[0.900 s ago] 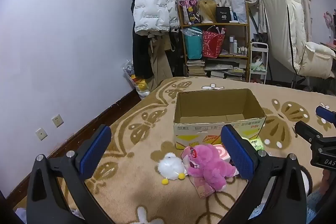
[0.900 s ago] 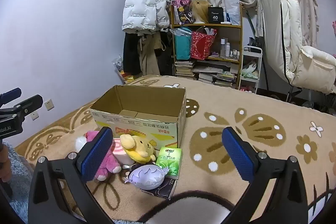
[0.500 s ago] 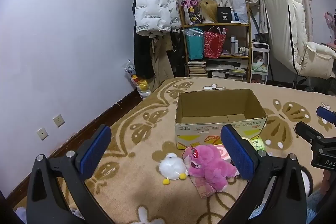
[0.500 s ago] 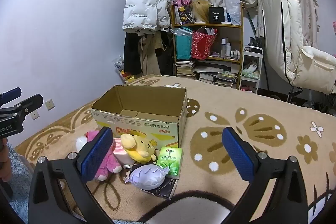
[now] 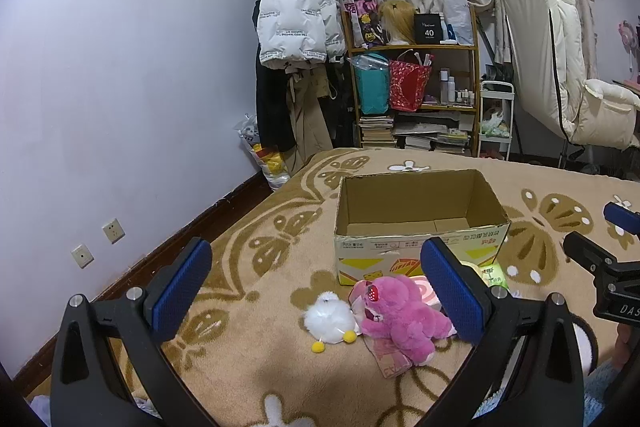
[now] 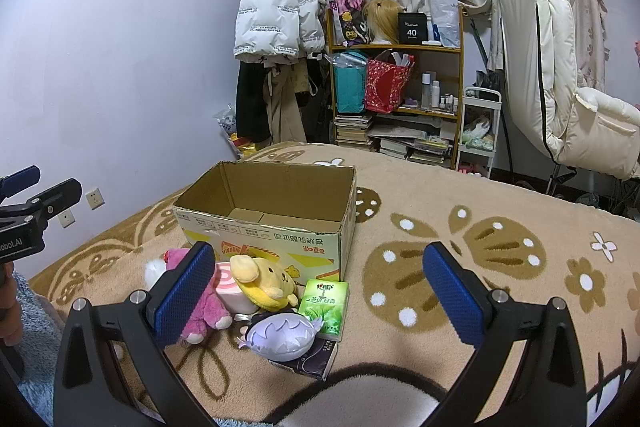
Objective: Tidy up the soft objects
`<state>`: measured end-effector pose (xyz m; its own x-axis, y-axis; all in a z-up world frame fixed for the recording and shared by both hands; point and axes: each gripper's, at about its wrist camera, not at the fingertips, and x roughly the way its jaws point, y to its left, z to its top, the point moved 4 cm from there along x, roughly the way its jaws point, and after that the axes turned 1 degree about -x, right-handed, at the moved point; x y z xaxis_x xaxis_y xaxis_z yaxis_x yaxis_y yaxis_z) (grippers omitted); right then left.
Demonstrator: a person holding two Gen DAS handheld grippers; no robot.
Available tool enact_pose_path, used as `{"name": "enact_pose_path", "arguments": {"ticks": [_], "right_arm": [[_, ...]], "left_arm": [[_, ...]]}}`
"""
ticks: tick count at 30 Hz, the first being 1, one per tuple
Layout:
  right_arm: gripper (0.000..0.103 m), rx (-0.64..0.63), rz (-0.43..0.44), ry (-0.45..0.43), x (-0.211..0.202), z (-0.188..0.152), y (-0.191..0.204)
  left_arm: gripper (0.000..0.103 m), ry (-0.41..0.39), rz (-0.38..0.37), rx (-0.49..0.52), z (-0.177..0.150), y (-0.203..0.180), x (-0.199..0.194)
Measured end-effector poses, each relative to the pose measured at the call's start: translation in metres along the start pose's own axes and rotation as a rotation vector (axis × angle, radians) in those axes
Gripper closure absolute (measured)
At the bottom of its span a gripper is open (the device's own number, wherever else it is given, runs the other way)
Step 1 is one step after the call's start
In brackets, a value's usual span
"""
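An open, empty cardboard box (image 5: 420,227) (image 6: 268,223) stands on the patterned blanket. In front of it lie a pink plush bear (image 5: 396,319) (image 6: 200,311), a white fluffy chick (image 5: 330,319), a yellow plush dog (image 6: 264,281), a pink swirl cushion (image 6: 230,287), a purple plush (image 6: 282,335) and a green tissue pack (image 6: 324,303). My left gripper (image 5: 316,287) is open and empty, held above and short of the bear and chick. My right gripper (image 6: 320,291) is open and empty, above the toy pile.
A dark book or box (image 6: 308,361) lies under the purple plush. A shelf (image 5: 416,87) with bags and books, hanging coats (image 5: 296,27) and a cream chair (image 5: 568,67) stand behind. The wall (image 5: 120,87) runs along the left of the blanket.
Both views have shifted only slightly; the grippers stay open and the toys and box have not moved.
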<state>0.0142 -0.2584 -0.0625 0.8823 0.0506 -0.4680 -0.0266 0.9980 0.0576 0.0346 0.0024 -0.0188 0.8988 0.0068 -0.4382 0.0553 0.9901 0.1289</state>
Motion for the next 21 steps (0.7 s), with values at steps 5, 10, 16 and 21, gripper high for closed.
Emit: {"name": "enact_pose_path", "arguments": {"ticks": [5, 10, 16, 21], "right_arm": [[0.0, 0.0, 0.0, 0.001, 0.0003, -0.0001, 0.0002], [0.0, -0.001, 0.0, 0.002, 0.001, -0.0004, 0.0003], [0.0, -0.001, -0.001, 0.002, 0.0014, -0.0007, 0.0003], [0.0, 0.0, 0.0, 0.003, 0.0016, -0.0008, 0.0004]], "left_arm": [[0.0, 0.0, 0.001, 0.0, 0.0001, 0.0035, -0.0021], [0.0, 0.001, 0.003, 0.002, -0.0001, 0.0029, -0.002], [0.0, 0.004, 0.003, 0.006, -0.006, -0.0009, 0.005], [0.0, 0.005, 0.004, 0.006, -0.0067, -0.0004, 0.0055]]}}
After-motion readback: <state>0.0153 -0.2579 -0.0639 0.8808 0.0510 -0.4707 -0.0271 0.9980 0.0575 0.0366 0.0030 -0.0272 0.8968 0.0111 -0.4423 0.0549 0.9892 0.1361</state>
